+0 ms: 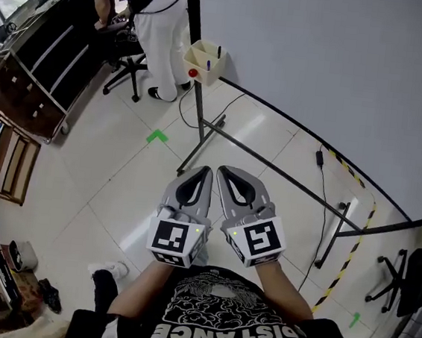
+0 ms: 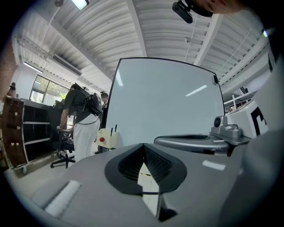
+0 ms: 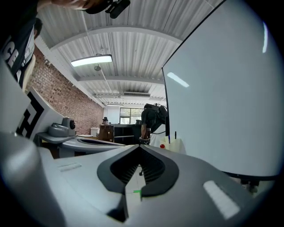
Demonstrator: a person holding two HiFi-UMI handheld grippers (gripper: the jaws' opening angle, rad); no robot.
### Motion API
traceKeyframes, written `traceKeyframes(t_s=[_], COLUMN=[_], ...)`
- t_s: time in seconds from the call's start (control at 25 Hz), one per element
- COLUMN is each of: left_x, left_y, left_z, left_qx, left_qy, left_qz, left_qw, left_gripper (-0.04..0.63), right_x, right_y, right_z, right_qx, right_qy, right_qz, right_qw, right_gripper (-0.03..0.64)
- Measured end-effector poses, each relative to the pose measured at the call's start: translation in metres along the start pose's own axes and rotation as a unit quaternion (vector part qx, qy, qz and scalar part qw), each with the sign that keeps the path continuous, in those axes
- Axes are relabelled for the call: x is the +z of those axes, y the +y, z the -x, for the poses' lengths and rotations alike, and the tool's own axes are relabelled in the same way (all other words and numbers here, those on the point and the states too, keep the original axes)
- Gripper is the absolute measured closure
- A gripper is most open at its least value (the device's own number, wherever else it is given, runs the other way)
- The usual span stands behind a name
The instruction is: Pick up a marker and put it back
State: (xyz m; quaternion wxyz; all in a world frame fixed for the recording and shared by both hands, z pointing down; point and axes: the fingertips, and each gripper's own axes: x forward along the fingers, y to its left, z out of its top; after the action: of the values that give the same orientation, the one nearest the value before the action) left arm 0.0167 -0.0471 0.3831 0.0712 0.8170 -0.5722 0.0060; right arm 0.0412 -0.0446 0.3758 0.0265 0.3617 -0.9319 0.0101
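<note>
A cream marker holder (image 1: pixel 203 61) hangs at the left edge of the whiteboard (image 1: pixel 334 65), with a blue marker (image 1: pixel 208 64) and a black marker (image 1: pixel 219 52) standing in it. Both grippers are held side by side at chest height, well short of the holder. The left gripper (image 1: pixel 207 170) and the right gripper (image 1: pixel 222 169) both have their jaws together and hold nothing. In the left gripper view the holder (image 2: pixel 108 138) lies ahead to the left of the shut tips (image 2: pixel 143 145). In the right gripper view the holder (image 3: pixel 174 144) lies ahead to the right of the shut tips (image 3: pixel 139 146).
A person (image 1: pixel 162 24) stands just beyond the holder beside an office chair (image 1: pixel 124 65). The whiteboard stand's legs (image 1: pixel 200 126) spread over the tiled floor. A green tape mark (image 1: pixel 157 136), a cable (image 1: pixel 321 157) and striped tape (image 1: pixel 353 239) lie on the floor. Wooden shelves (image 1: pixel 6 154) stand at left.
</note>
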Motion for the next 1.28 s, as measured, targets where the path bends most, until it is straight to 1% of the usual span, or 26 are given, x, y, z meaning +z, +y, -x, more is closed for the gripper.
traceKeyframes(t_s=[0.32, 0.68, 0.8, 1.0, 1.28], left_x=[0.013, 0.027, 0.031, 0.034, 0.033], left_y=[0.067, 0.121, 0.134, 0.150, 0.160], left_z=[-0.053, -0.079, -0.084, -0.094, -0.114], left_qx=[-0.017, -0.029, -0.029, -0.029, -0.031], left_qy=[-0.001, -0.010, -0.007, -0.016, -0.023], left_qz=[0.011, 0.015, 0.017, 0.021, 0.018], left_qw=[0.9998, 0.9994, 0.9994, 0.9992, 0.9991], left_gripper=[0.595, 0.595, 0.595, 0.595, 0.595], right_x=[0.003, 0.013, 0.014, 0.014, 0.013], right_y=[-0.024, -0.036, -0.037, -0.045, -0.068], right_z=[-0.081, -0.144, -0.160, -0.182, -0.203], right_qx=[-0.021, -0.040, -0.043, -0.048, -0.059], right_qy=[0.010, 0.006, 0.006, 0.004, 0.001], right_qz=[0.004, 0.009, 0.012, 0.018, 0.018], right_qw=[1.000, 0.999, 0.999, 0.999, 0.998], right_gripper=[0.617, 0.617, 0.614, 0.604, 0.577])
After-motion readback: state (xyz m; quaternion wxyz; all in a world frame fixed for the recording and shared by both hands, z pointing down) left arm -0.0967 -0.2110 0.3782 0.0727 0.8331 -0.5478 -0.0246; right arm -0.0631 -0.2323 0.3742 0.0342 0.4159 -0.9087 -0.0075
